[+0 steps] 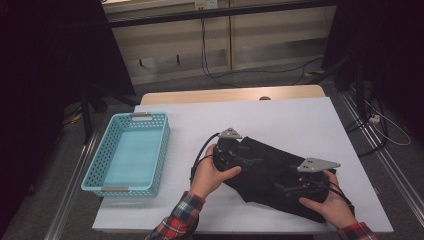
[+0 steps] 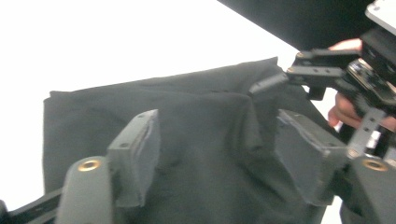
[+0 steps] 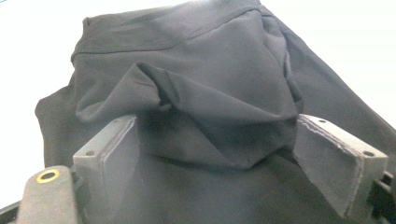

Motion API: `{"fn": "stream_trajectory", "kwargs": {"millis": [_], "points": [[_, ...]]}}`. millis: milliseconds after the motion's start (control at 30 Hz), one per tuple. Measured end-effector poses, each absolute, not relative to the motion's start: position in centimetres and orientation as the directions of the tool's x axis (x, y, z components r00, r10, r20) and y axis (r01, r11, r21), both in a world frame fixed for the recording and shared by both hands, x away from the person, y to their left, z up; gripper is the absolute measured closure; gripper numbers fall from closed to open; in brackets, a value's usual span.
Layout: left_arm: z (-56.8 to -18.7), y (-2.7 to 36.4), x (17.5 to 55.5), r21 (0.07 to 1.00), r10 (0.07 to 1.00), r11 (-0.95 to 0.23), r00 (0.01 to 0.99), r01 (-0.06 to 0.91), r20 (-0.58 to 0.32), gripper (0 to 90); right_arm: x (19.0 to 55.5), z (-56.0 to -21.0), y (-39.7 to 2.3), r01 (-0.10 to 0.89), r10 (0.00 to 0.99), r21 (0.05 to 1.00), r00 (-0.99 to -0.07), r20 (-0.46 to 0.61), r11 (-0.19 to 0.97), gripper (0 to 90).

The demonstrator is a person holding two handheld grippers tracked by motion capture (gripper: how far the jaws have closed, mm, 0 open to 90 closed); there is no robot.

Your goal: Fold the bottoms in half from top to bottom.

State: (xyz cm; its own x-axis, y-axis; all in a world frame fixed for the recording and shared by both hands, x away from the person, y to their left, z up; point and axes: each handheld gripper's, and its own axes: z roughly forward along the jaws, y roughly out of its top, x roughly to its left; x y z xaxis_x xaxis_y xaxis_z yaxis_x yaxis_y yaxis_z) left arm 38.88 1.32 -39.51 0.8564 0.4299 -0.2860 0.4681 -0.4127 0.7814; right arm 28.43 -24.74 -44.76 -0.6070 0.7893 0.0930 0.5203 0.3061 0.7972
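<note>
A black garment (image 1: 272,157) lies crumpled on the white table (image 1: 300,120), right of centre. My left gripper (image 1: 250,161) rests on its left end, held by a hand in a plaid sleeve. In the left gripper view my left gripper (image 2: 217,149) is open, its pads clear of the ridge of black cloth (image 2: 210,121) between them. My right gripper (image 1: 281,189) sits on the garment's near right part and points left. In the right gripper view my right gripper (image 3: 217,154) has its jaws wide apart, open, with a raised hump of cloth (image 3: 205,107) between them. The right gripper (image 2: 275,81) also appears farther off in the left gripper view.
A light blue plastic basket (image 1: 116,189) stands at the table's left side with nothing in it. The table's far edge shows a wooden strip (image 1: 230,94). Cables (image 1: 210,70) run across the floor beyond the table and at the right.
</note>
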Motion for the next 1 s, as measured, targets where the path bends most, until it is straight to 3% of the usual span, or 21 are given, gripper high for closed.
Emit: {"fn": "stream_trajectory", "kwargs": {"millis": [167, 467, 633, 867, 1000], "points": [[-39.7, 2.6, 39.1, 0.772, 0.473, -0.414, 0.839, 0.482, -0.27, 24.7, 28.3, -44.3, -24.3, 0.503, 0.776, 0.803, -0.626, 0.083, 0.32, 21.1], [-40.1, 4.2, 39.5, 0.752, 0.531, -0.422, 0.81, 0.507, -0.248, 21.5, 27.4, -44.1, -23.0, 0.483, 0.705, 0.791, -0.703, 0.095, 0.375, 43.3], [-40.4, 4.8, 39.7, 0.744, 0.552, -0.423, 0.798, 0.517, -0.241, 21.3, 27.1, -43.9, -22.3, 0.471, 0.685, 0.797, -0.721, 0.101, 0.378, 46.4], [-40.1, 5.3, 39.6, 0.744, 0.558, -0.42, 0.795, 0.519, -0.24, 21.1, 26.5, -43.3, -22.9, 0.491, 0.691, 0.792, -0.712, 0.124, 0.363, 82.3], [-40.0, 5.3, 39.6, 0.748, 0.562, -0.412, 0.791, 0.52, -0.24, 20.9, 25.6, -43.4, -23.7, 0.496, 0.689, 0.782, -0.715, 0.12, 0.378, 82.0]]}}
